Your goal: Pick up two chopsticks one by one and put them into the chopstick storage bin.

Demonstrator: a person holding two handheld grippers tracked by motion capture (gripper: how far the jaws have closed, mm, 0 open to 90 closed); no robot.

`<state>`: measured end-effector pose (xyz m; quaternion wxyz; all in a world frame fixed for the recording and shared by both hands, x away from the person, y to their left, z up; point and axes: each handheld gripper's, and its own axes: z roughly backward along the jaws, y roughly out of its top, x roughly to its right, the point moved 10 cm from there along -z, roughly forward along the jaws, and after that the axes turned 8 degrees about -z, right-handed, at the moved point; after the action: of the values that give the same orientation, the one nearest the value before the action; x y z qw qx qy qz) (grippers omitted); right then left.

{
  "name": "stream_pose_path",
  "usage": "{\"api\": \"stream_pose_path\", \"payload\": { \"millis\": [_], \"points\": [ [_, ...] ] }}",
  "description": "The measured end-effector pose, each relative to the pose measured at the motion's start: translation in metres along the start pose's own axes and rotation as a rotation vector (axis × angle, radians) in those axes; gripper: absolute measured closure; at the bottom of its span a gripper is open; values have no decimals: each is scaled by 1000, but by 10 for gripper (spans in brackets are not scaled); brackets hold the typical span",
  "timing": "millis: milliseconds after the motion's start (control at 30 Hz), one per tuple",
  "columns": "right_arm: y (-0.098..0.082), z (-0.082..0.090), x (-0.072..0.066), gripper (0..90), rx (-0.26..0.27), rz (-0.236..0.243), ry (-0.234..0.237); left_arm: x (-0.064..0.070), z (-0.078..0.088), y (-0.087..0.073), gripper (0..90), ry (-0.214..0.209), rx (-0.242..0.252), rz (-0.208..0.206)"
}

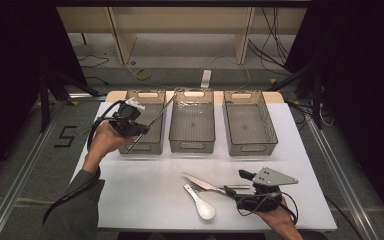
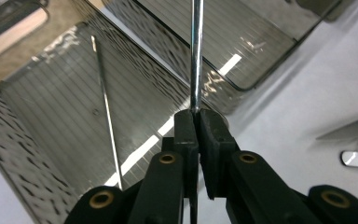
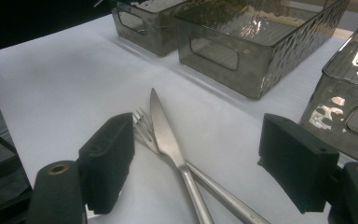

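My left gripper (image 1: 138, 129) (image 2: 196, 114) is shut on a thin metal rod (image 1: 162, 110) (image 2: 196, 56), like a chopstick, and holds it slanted over the left smoky plastic bin (image 1: 142, 148) (image 2: 32, 154). A second thin metal rod (image 2: 105, 107) lies inside that bin. My right gripper (image 1: 237, 185) (image 3: 198, 126) rests open near the table's front right, with its jaws on either side of a metal knife (image 1: 202, 182) (image 3: 165, 130) and a fork (image 1: 195, 187) (image 3: 142, 123) that lie crossed on the white table. The pads touch neither piece.
A white spoon (image 1: 202, 204) lies just in front of the fork. The middle bin (image 1: 192, 146) and right bin (image 1: 252, 149) stand in a row with the left one along the far half of the table. Cables trail on the floor beyond.
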<state>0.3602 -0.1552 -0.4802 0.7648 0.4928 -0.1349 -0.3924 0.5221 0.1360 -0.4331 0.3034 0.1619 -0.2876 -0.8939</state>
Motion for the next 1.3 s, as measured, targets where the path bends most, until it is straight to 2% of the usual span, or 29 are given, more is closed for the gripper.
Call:
{"api": "stream_pose_path", "payload": {
  "millis": [133, 333, 633, 933, 1300],
  "points": [
    [0, 0, 0, 276, 1, 0, 0, -9, 1, 5, 853, 15, 6, 12],
    [1, 1, 1, 276, 8, -2, -1, -32, 2, 14, 853, 37, 24, 52],
    [1, 1, 0, 276, 8, -3, 3, -54, -10, 16, 853, 78, 29, 88],
    [1, 2, 0, 276, 8, -3, 4, -66, -18, 15, 853, 97, 53, 131],
    [1, 1, -1, 276, 6, -3, 5, -72, -37, -5, 853, 99, 18, 176]
  ]
}}
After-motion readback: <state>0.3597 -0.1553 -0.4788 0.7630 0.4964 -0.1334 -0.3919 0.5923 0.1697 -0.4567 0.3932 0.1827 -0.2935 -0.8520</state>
